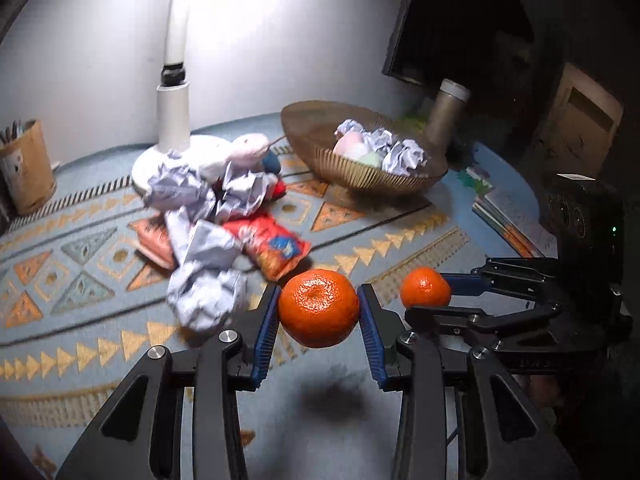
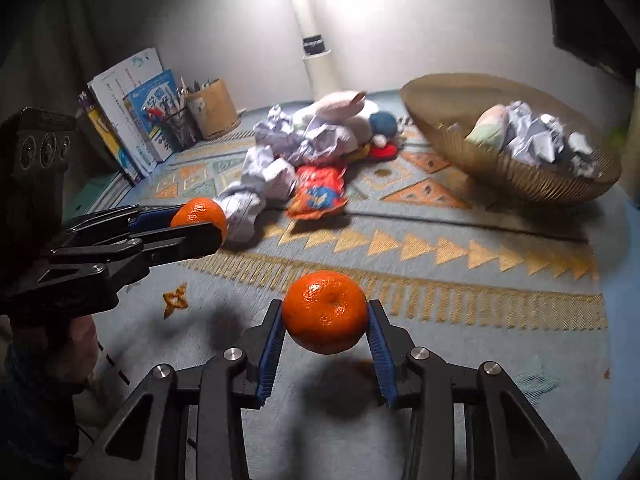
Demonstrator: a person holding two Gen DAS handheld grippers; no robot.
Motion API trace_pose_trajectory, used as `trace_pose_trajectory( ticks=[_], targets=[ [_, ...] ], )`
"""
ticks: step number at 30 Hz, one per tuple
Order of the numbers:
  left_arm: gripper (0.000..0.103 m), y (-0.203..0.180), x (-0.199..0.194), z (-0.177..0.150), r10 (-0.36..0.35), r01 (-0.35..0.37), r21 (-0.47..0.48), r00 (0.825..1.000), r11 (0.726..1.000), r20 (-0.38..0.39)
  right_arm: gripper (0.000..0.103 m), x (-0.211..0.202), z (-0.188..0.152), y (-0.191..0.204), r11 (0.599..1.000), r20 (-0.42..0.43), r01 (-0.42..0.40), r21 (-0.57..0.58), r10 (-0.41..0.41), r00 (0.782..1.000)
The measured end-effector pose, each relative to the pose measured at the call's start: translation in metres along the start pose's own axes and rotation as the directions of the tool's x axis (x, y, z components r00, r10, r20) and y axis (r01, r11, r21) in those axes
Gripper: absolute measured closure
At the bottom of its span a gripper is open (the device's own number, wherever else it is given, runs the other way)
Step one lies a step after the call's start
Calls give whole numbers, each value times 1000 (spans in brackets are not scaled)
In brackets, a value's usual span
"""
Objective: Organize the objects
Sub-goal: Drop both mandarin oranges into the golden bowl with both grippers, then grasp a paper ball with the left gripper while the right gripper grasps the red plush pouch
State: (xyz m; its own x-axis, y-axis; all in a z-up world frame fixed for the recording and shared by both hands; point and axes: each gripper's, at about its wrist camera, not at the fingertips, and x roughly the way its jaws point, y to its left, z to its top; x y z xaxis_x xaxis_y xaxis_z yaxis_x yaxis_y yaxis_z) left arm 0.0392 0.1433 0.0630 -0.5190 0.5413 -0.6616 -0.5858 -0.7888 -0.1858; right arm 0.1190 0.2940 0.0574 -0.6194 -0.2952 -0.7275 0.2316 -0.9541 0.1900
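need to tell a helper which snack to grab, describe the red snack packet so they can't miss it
Start at the white lamp base on the patterned cloth; a heap of crumpled paper balls spills from it toward the camera. The red snack packet lies flat at the heap's near edge, bright red-orange with a blue patch, unlike the pale pink packet half buried beside it.

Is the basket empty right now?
No, the basket holds crumpled paper balls and a pastel soft toy.

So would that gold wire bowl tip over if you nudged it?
Possibly. The gold ribbed wire bowl appears to sit tilted, one rim higher, so it may rock. Its crumpled paper balls look light, adding little ballast. On the woven patterned cloth it would probably slide poorly.
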Motion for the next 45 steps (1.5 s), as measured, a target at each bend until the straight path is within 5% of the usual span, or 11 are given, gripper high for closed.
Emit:
trace_pose_trajectory(
  ticks=[6,9,12,15,18,27,29,32,35,41,45],
  targets=[
    [67,-18,34,100,-47,44,38,997,998,69,63,-58,75,-71,972,204,166,164,-198,959],
    [67,-18,64,137,-79,80,-14,995,997,62,63,-64,108,-100,944,232,214,250,-273,934],
    [65,-15,91,160,-92,95,-67,995,993,48,63,-58,135,-121,930,223,218,294,-289,931],
    [42,-12,110,169,-86,90,-88,995,992,40,62,-45,152,-138,925,203,200,323,-274,940],
    [34,-4,110,168,-107,113,-129,993,985,50,62,-39,154,-148,924,183,190,333,-261,948],
    [30,9,4,125,-83,104,-120,983,987,167,62,-70,127,-91,965,250,92,244,-155,956],
    [22,22,-28,100,-38,69,-162,981,984,190,61,-73,118,-60,983,263,53,175,-98,960],
    [8,47,-59,47,114,-65,-250,976,966,188,44,-58,93,-17,993,258,0,115,-29,966],
    [9,83,-55,-15,285,-230,-336,951,913,123,43,-18,58,15,996,237,14,88,-34,971],
    [10,121,-30,-75,272,-212,-443,960,871,75,45,61,29,28,991,106,115,67,-121,987],
    [9,118,-33,-76,261,-194,-427,960,883,104,45,59,25,24,987,121,141,78,-150,981]
  ],
)
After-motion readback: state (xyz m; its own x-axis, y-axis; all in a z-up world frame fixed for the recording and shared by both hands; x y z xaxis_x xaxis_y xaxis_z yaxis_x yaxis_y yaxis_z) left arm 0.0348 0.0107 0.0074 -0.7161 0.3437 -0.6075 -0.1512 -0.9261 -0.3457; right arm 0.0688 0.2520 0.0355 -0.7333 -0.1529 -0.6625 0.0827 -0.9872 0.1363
